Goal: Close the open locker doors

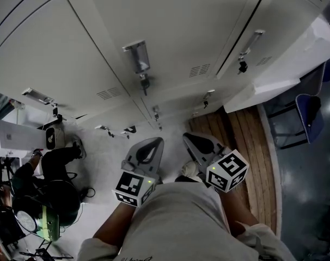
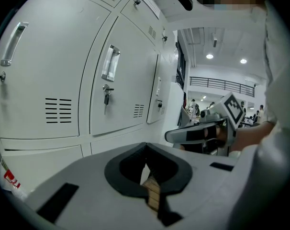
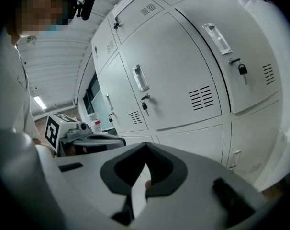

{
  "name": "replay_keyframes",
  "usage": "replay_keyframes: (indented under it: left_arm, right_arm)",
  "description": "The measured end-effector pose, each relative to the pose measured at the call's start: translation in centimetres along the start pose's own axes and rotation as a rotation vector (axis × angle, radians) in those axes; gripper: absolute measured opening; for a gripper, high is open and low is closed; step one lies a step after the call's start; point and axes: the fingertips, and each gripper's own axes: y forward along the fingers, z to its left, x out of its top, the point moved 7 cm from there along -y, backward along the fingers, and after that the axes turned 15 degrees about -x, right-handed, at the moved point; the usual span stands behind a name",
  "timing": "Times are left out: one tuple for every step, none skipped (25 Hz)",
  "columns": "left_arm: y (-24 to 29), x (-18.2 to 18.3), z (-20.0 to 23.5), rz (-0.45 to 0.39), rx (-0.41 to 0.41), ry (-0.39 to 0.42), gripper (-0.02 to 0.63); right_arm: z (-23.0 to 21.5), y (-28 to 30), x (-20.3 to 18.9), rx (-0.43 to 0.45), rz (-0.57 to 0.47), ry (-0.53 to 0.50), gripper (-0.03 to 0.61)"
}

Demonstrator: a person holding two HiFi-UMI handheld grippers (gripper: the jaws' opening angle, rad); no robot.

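A bank of pale grey lockers (image 1: 170, 31) fills the head view. Every door I see lies flush, each with a metal handle (image 1: 138, 56) and a key in its lock (image 1: 145, 84). My left gripper (image 1: 153, 142) and right gripper (image 1: 189, 138) hang side by side close to my body, pointing at the lower lockers. Both are shut with nothing between the jaws. The left gripper view shows closed doors (image 2: 121, 80) and the right gripper (image 2: 193, 134) alongside. The right gripper view shows closed doors (image 3: 178, 75) and the left gripper (image 3: 94, 139).
A white slanted panel (image 1: 295, 58) juts out at the right end of the lockers; I cannot tell whether it is a door. A person in dark clothes (image 1: 56, 170) crouches at the left by a white device (image 1: 12, 137). A blue chair (image 1: 312, 113) stands right, beyond wooden flooring (image 1: 252, 140).
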Motion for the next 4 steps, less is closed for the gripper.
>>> replay_keyframes:
  left_arm:
    - [-0.01,-0.03,-0.04,-0.001,0.000,0.000,0.015]
    - [-0.02,-0.08,-0.10,-0.001,0.001,-0.001,0.015]
    - [-0.04,-0.14,-0.15,-0.001,0.001,-0.002,0.015]
    - [-0.05,-0.20,-0.21,0.000,0.001,-0.003,0.015]
  right_arm:
    - [-0.06,-0.07,-0.01,-0.001,0.000,-0.001,0.028]
    - [-0.11,-0.15,-0.04,-0.001,-0.001,-0.002,0.028]
    - [-0.15,-0.23,-0.10,-0.002,-0.002,-0.002,0.028]
    - [-0.20,-0.30,-0.16,-0.002,-0.003,-0.002,0.028]
